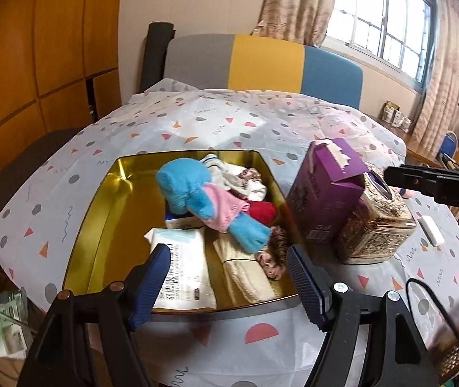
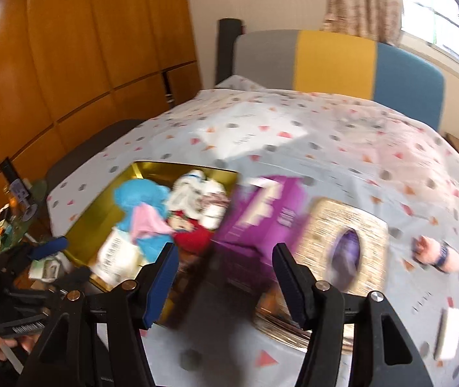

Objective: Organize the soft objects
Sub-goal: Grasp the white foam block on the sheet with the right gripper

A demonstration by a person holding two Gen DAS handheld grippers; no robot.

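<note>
**Gold tin filled with soft things, both grippers empty**

Left wrist view: a table under a patterned tablecloth (image 1: 216, 122), wooden cabinets and a window behind. The gold tin (image 1: 107, 213) holds a blue plush toy (image 1: 197, 200), lying diagonally from far left to near right, plus a wipes pack (image 1: 181, 267). The left gripper (image 1: 226, 283) stands open, holding nothing.

Right wrist view, blurred: the purple box (image 2: 261, 222) stands just beside the tin. The right gripper (image 2: 224, 277) is open and empty.

A blue plush toy (image 1: 194, 200) draped with a pink cloth (image 1: 226, 206) lies heaped on white socks (image 1: 229, 177), a red cloth (image 1: 263, 212) and wipes pack (image 1: 181, 264) inside the gold tin (image 1: 100, 225).
</note>
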